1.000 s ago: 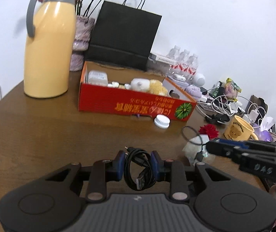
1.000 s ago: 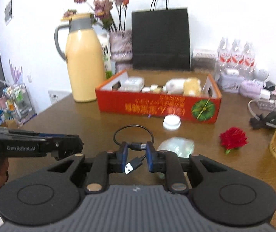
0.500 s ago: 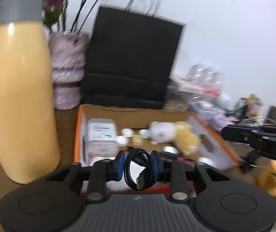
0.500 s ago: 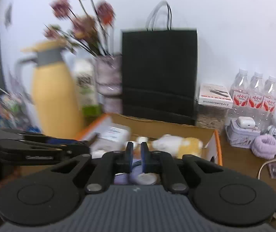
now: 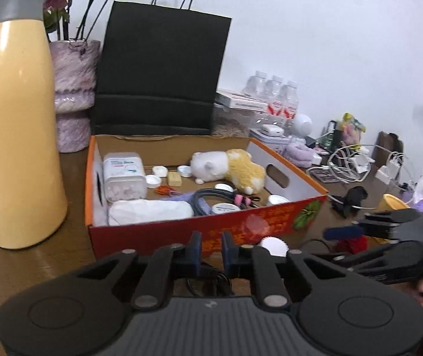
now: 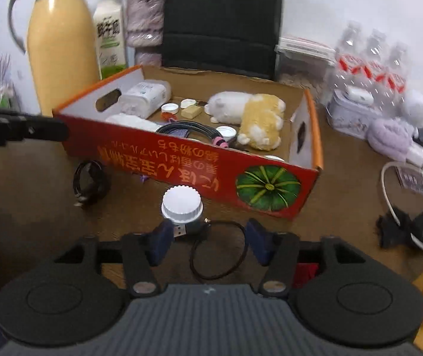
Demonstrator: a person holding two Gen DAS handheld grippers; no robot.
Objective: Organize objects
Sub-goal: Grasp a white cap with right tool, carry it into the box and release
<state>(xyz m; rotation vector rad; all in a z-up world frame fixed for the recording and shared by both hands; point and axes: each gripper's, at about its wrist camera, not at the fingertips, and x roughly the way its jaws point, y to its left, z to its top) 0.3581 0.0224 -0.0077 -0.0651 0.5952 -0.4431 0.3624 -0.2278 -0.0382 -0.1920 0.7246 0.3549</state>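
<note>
While the right hand-held gripper [image 6: 208, 234] is opening, its blue-padded fingers stand wide apart and press on nothing. A short black cable [image 6: 183, 231] lies looped on the wooden tabletop [image 6: 33, 207] between them, just in front of the red cardboard box [image 6: 181, 163], with its metal USB plug right beside the left pad. I cannot tell whether plug and pad touch. A white ribbed cap [image 6: 181, 203] sits between that plug and the box's front wall.

A second cable [image 6: 106, 182], thicker, glossy and wound into a tight coil, rests on the tabletop near the box's front left corner.

Inside the box I see a fluffy white-and-tan plush [image 6: 256, 115], a clear plastic tub, a soft white pack, more round white caps and a dark braided cord. Behind the box stand a smooth yellow thermos [image 6: 60, 44] with a grey collar, a milk carton [image 6: 109, 35] and a matt black paper bag [image 5: 158, 74]. Clear water bottles [image 6: 371, 62] with red labels stand to the right of it.

The box front carries yellow Japanese characters printed upside down, beside a green pumpkin picture. The carton's print is too blurred for me to read.

My left hand-held gripper [image 5: 212, 247] faces the box's front wall. Its jaws are closing, down to a narrow slit with nothing between the pads.
</note>
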